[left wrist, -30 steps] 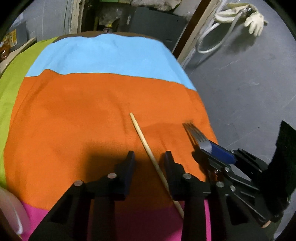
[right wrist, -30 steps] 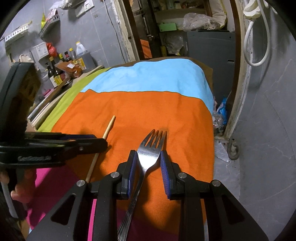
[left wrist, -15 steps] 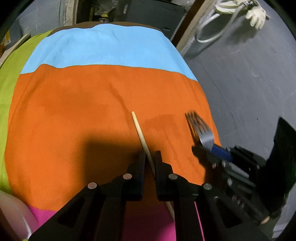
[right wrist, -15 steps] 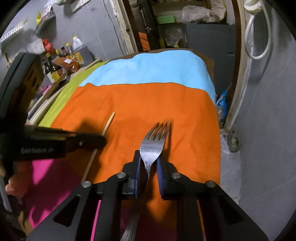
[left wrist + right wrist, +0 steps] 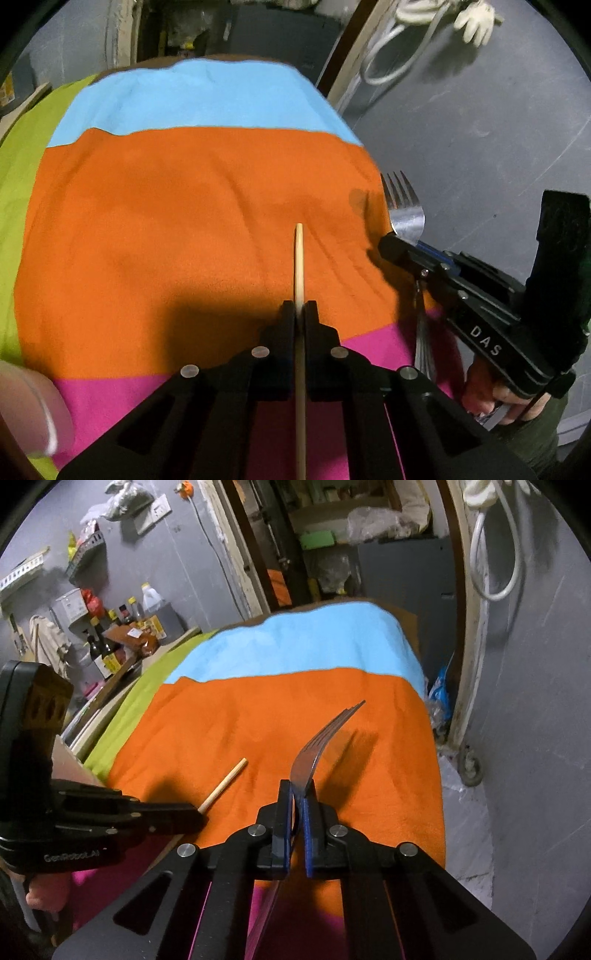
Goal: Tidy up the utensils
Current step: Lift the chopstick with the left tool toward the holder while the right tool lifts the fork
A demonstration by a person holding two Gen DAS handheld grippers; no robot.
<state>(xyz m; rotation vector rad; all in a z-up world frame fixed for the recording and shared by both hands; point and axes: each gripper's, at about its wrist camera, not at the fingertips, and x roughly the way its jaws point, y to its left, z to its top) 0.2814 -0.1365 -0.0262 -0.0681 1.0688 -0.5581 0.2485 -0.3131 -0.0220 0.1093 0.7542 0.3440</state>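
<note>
Both grippers holding utensils over the striped cloth

The left gripper [image 5: 299, 308] pinches a chopstick [image 5: 299, 258] above the orange band of the cloth [image 5: 166, 221]; the right gripper [image 5: 297, 790] clamps a fork [image 5: 317, 746] near the cloth's right edge.

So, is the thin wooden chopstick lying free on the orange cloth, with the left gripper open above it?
No, the left gripper is shut on the thin wooden chopstick, whose tip juts forward from between the closed black fingers over the orange cloth.
</note>
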